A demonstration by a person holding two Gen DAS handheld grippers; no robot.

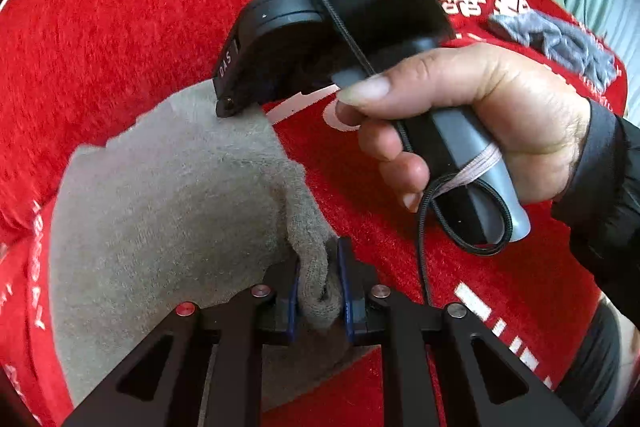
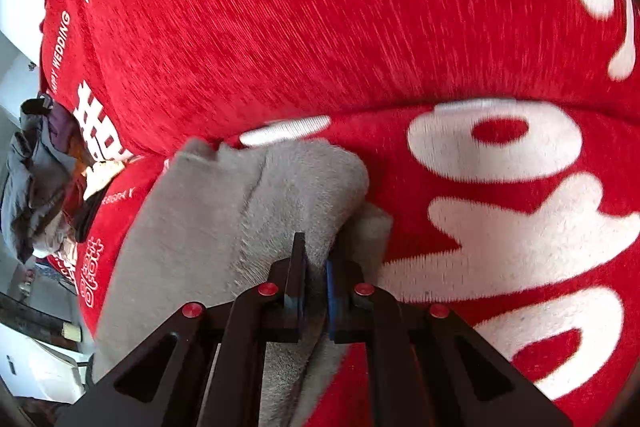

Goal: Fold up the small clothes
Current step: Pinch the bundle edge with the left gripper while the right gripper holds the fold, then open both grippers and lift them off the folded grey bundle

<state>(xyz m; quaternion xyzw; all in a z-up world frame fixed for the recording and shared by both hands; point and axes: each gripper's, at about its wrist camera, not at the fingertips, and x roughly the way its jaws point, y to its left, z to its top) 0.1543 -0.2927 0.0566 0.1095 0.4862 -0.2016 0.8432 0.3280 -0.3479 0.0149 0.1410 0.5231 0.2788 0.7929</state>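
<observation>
A small beige knit garment point(image 1: 172, 195) lies on a red blanket point(image 1: 120, 19) with white lettering. At the bottom of the left wrist view, my left gripper point(image 1: 318, 287) is shut on a bunched fold at the garment's near right edge. The right gripper point(image 1: 226, 109), held in a person's hand point(image 1: 480, 115), meets the garment's far edge with its tips. In the right wrist view, that gripper point(image 2: 316, 267) is shut on a raised fold of the same beige garment point(image 2: 208, 227), whose lifted corner curls over to the right.
A crumpled grey cloth point(image 1: 560, 43) lies on the blanket at the far right. A heap of grey and dark clothes point(image 2: 36, 167) sits past the blanket's left edge, with white furniture point(image 2: 40, 367) below it. A dark sleeve point(image 1: 604, 187) covers the wrist.
</observation>
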